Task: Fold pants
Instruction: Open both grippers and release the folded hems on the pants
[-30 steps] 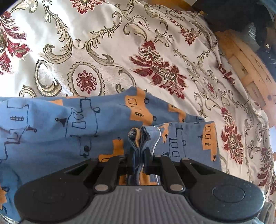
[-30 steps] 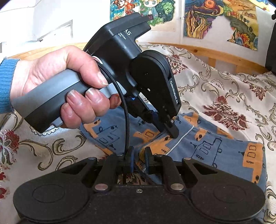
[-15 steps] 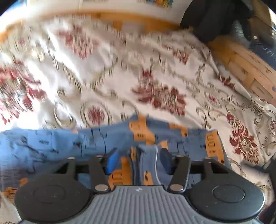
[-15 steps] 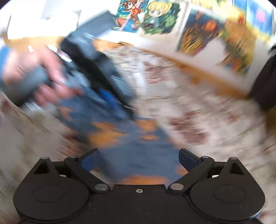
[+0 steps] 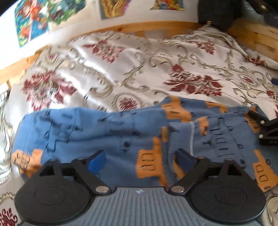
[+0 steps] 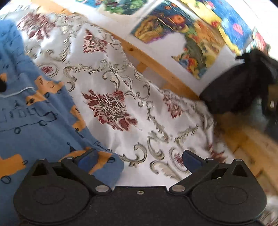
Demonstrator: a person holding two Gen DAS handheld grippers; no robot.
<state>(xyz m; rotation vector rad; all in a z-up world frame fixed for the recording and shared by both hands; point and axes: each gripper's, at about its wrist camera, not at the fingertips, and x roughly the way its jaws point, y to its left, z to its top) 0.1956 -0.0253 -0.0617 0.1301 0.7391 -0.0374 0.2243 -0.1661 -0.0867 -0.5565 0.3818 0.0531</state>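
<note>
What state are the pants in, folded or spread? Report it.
Folded. The blue pants lie on the bedspread as a short doubled band with layered edges at one end; both grippers, left and right, are open, holding nothing.

Left gripper [image 5: 140, 159] with fingers spread wide, holding nothing, right gripper [image 6: 139, 159] likewise spread wide and empty, its tip [image 5: 264, 125] just right of the left

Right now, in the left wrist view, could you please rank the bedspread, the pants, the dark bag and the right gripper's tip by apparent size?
1. bedspread, largest.
2. pants, though nearness to the camera enlarges them.
3. dark bag, cut off by the frame.
4. right gripper, only its tip shows; close to the bag, so unsure.
</note>
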